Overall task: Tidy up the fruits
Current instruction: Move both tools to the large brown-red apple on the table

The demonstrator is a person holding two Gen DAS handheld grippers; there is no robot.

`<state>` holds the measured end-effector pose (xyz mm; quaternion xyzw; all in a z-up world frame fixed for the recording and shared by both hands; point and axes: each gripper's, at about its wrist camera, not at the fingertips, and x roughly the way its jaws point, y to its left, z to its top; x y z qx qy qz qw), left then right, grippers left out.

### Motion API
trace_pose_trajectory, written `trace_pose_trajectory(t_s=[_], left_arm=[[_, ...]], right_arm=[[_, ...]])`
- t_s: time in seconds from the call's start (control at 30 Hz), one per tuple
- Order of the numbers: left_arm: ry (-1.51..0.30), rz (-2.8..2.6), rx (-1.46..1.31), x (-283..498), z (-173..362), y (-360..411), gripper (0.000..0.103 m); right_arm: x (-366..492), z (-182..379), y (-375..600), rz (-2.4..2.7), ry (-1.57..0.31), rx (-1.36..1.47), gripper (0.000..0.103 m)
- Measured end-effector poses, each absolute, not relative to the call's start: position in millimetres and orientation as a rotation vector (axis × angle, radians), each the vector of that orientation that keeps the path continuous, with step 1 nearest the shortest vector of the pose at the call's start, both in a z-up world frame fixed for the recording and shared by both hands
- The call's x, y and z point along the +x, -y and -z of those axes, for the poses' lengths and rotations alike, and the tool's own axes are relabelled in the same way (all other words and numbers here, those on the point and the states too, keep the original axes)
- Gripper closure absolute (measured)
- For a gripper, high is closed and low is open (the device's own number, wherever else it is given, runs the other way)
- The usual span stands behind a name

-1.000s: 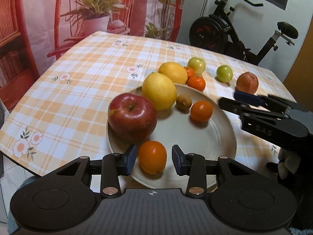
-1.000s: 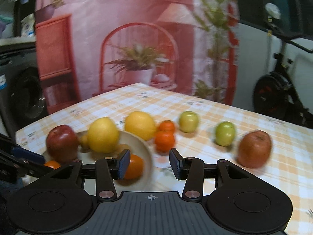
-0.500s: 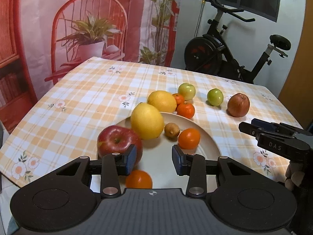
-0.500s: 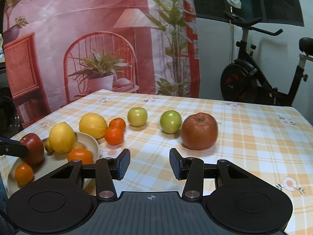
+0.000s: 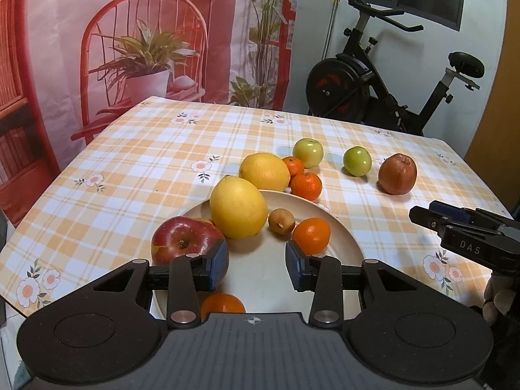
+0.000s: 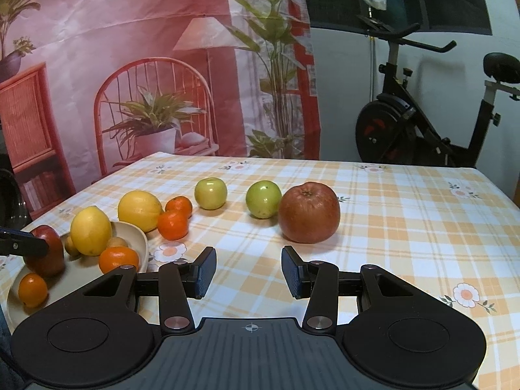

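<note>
A beige plate (image 5: 328,269) holds a red apple (image 5: 182,240), a lemon (image 5: 237,208), a kiwi (image 5: 281,221) and two oranges (image 5: 311,235). Beyond it on the cloth lie a yellow citrus (image 5: 265,171), two tangerines (image 5: 306,186), two green apples (image 5: 308,152) and a brown-red apple (image 5: 397,174). My left gripper (image 5: 256,265) is open and empty above the plate's near side. My right gripper (image 6: 248,273) is open and empty, short of the brown-red apple (image 6: 308,212); it also shows in the left wrist view (image 5: 461,227).
The table has a checked orange cloth (image 6: 406,227). An exercise bike (image 5: 383,87) stands behind the far right edge. A printed backdrop (image 6: 146,81) hangs behind the far left. The plate (image 6: 143,243) sits near the table's front left edge.
My left gripper has let go of an orange and drawn back and up; the orange lies on the plate's near side. My right gripper has swung right, from the plate to face the brown-red apple.
</note>
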<state>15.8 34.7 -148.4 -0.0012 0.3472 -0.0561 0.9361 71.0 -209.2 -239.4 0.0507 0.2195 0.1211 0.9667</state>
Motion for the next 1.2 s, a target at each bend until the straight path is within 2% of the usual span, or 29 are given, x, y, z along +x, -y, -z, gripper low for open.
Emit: trace_pose_trajectory(t_s=[0.5, 0.77, 1.1, 1.17, 1.2], left_arm=[[-0.701, 0.154, -0.001, 24.4, 141.3, -30.5, 0.061], [-0.660, 0.239, 0.017, 47.0, 129.8, -1.4, 0.061], [-0.668, 0.340, -0.006, 91.7, 126.0, 41.6, 0.061], [-0.692, 0.353, -0.028, 103.1, 129.5, 48.8, 0.061], [-0.704, 0.359, -0.039, 108.7, 131.0, 52.4, 0.061]], right_arm=[[71.9, 235.7, 210.1, -0.259, -0.443, 0.101, 0.062], [75.2, 226.7, 217.6, -0.269, -0.449, -0.034, 0.062], [98.3, 231.8, 257.5, -0.226, -0.491, -0.024, 0.061], [103.9, 234.6, 259.6, -0.226, -0.494, -0.026, 0.058], [107.0, 235.2, 260.4, -0.225, -0.490, -0.019, 0.053]])
